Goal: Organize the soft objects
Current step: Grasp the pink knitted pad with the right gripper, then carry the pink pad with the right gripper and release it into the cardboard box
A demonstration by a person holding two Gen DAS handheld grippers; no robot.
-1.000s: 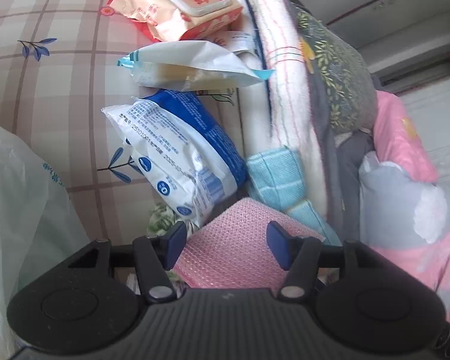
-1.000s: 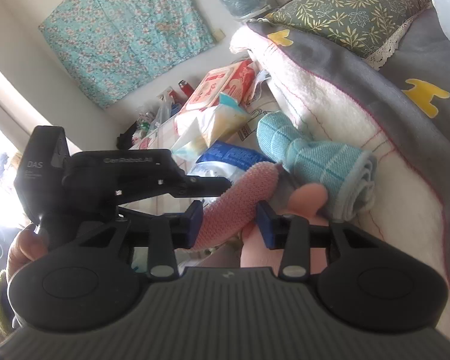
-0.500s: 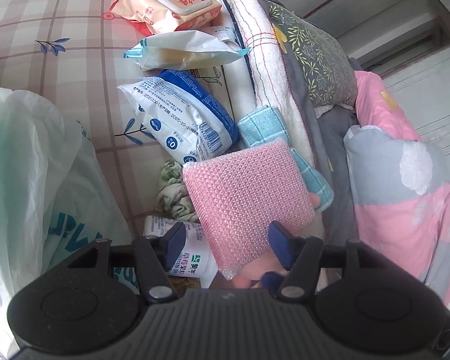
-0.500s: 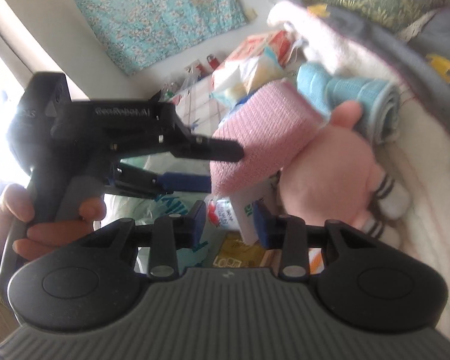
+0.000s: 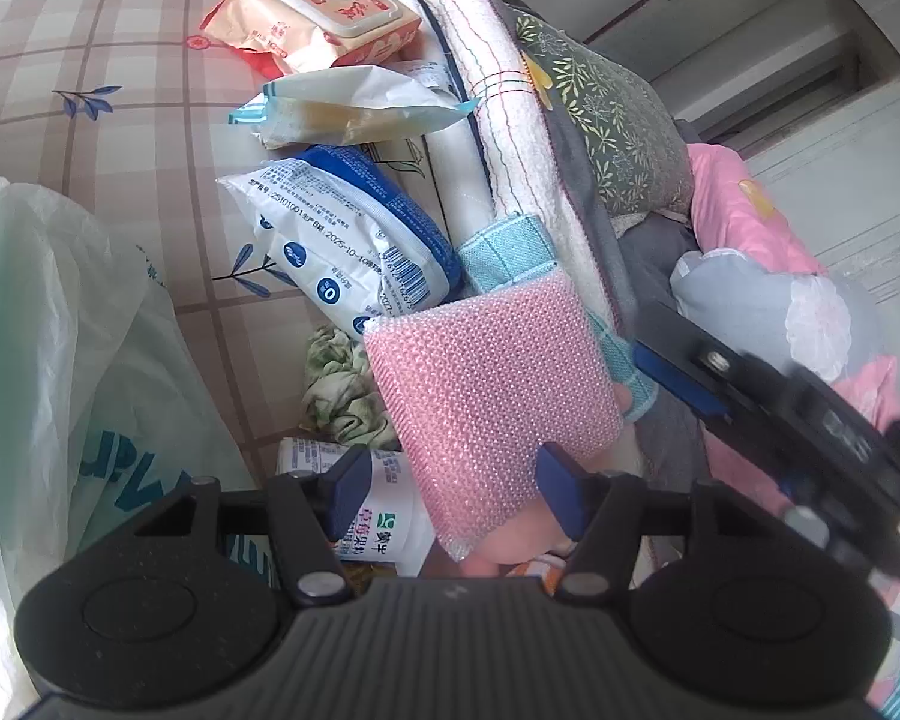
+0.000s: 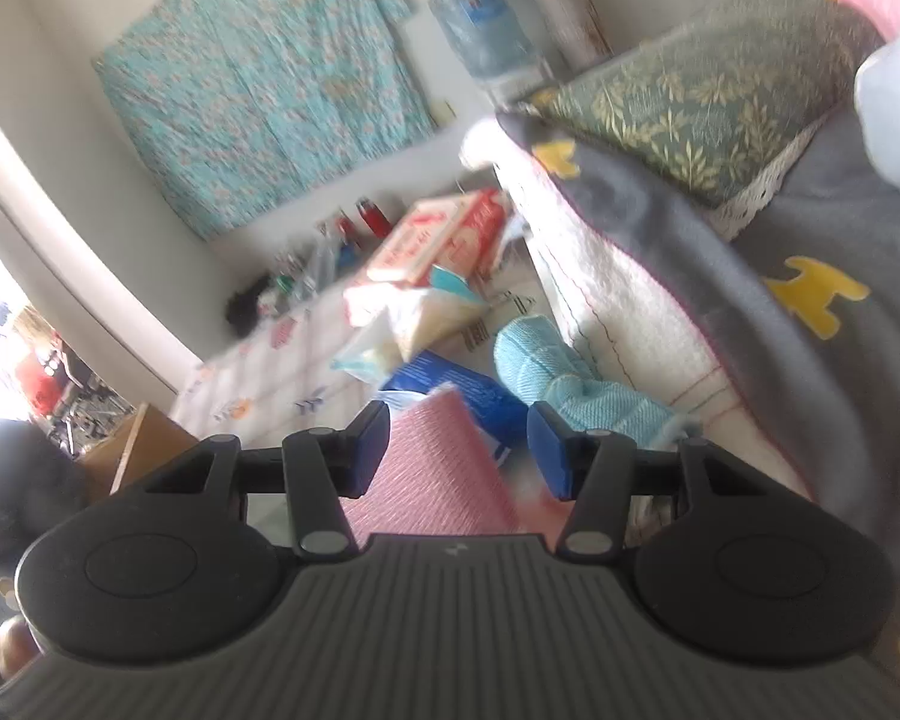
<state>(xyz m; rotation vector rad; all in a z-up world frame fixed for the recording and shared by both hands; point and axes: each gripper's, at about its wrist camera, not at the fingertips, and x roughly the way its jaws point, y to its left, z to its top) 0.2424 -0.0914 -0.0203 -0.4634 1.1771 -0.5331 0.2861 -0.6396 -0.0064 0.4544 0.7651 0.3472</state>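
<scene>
With both the left gripper [image 5: 450, 483] and right gripper [image 6: 459, 450] standing apart, its jaws just widened, the pink sponge [image 5: 492, 384] at frame centre looks unclamped and could drop.

Pale wall [image 6: 78, 138], bright daylight

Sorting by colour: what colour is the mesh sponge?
Pink sponge, clearest in the left wrist view.

Open checked cloth [image 5: 120, 138] left; packets [image 5: 342, 252] and bedding [image 5: 510, 120] crowding right.
</scene>
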